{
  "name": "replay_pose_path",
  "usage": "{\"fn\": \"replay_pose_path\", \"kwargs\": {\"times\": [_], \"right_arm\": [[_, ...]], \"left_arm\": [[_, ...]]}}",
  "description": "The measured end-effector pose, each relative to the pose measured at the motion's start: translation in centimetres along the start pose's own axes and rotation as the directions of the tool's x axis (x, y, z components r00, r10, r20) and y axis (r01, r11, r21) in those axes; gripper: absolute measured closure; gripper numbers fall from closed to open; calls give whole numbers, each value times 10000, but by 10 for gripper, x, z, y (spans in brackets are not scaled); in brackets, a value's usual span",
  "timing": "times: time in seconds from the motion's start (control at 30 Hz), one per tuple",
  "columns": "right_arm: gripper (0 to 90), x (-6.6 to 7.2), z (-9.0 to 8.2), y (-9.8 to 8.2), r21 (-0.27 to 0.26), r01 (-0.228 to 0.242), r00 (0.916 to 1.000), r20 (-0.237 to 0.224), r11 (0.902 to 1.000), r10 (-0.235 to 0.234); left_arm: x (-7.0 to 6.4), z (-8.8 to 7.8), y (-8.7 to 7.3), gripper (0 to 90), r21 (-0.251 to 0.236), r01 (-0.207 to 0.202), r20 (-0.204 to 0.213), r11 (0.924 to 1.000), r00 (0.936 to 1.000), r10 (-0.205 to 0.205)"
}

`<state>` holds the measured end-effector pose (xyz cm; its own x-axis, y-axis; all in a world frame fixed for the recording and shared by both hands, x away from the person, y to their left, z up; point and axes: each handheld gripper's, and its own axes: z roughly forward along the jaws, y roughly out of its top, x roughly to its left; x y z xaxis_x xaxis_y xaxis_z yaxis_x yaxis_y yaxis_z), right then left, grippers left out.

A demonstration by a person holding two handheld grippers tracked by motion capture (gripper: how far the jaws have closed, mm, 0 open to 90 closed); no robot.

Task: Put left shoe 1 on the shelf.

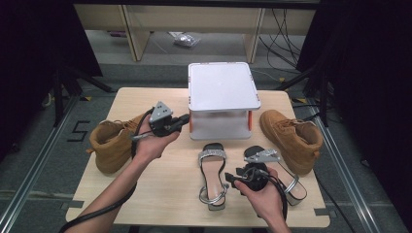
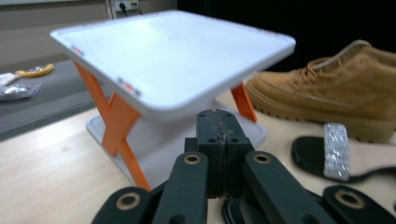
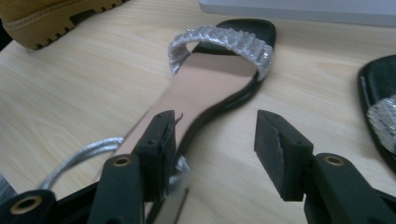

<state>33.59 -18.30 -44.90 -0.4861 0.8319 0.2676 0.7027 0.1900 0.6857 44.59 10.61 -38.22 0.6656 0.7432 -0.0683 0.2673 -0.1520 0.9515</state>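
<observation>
The white rack [image 1: 222, 87] stands at the far middle of the desk [image 1: 160, 194], two tiers on orange legs; its top tray is bare, and what the lower tier holds cannot be made out. Left of the rack lies a tan boot [image 1: 112, 143], and right of it another boot [image 1: 293, 138]. Just in front of the rack lie two black sandals with glitter straps, the left sandal [image 1: 213, 174] and the right sandal [image 1: 279, 172], side by side, toes toward the rack.

The left tool [image 1: 183, 120] hangs just left of the rack's front, its jaws pressed together on nothing. The right tool [image 1: 231, 180] sits low in front of the rack, between the sandals, its jaws apart beside the left sandal's heel end [image 3: 205, 93], gripping nothing.
</observation>
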Motion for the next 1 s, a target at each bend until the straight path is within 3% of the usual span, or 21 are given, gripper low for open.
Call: {"fn": "replay_pose_path", "kwargs": {"times": [0.03, 0.07, 0.23, 0.3, 0.37, 0.4, 0.43, 0.5, 0.67, 0.77, 0.87, 1.0], "right_arm": [[483, 6, 3, 5, 288, -143, 9998, -124, 9995, 147], [477, 11, 2, 7, 648, -582, 9980, -204, 9962, 597], [442, 19, 16, 14, 890, -162, 9997, -168, 9959, 177], [424, 26, 22, 15, 1349, -514, 9985, -115, 9895, 534], [407, 32, 34, 16, 1587, -348, 9992, -156, 9867, 378], [402, 36, 36, 16, 1799, -644, 9975, -169, 9816, 685], [385, 36, 40, 17, 1833, -358, 9993, -77, 9824, 379], [379, 36, 46, 17, 1977, -187, 9998, -3, 9801, 192], [356, 39, 52, 17, 2181, -159, 9994, 324, 9758, 91], [351, 41, 54, 17, 2385, -523, 9984, 354, 9697, 452], [341, 40, 57, 16, 2232, -437, 9986, 394, 9738, 358], [334, 41, 60, 17, 2518, -604, 9972, 575, 9659, 474]], "left_arm": [[2, 7, 6, 890, -40, 59, -77, 10000, 10000, -59], [4, 13, 10, 890, -23, 25, -160, 10000, 9999, -25], [8, 30, 17, 882, -100, 100, -388, 9999, 9992, -103], [8, 37, 19, 874, -73, 108, -454, 9999, 9989, -111], [8, 46, 20, 863, 41, 23, -555, 10000, 9985, -20], [8, 46, 20, 861, 41, 23, -555, 10000, 9985, -20], [8, 51, 20, 857, 61, 41, -581, 10000, 9983, -38], [8, 55, 20, 852, 90, 48, -591, 9999, 9982, -42], [9, 62, 19, 838, 162, 110, -718, 9998, 9974, -98], [9, 64, 18, 834, 229, 145, -789, 9996, 9968, -127], [10, 65, 17, 834, 286, 166, -798, 9995, 9967, -143], [10, 66, 16, 824, 340, 175, -832, 9993, 9964, -146]]}}
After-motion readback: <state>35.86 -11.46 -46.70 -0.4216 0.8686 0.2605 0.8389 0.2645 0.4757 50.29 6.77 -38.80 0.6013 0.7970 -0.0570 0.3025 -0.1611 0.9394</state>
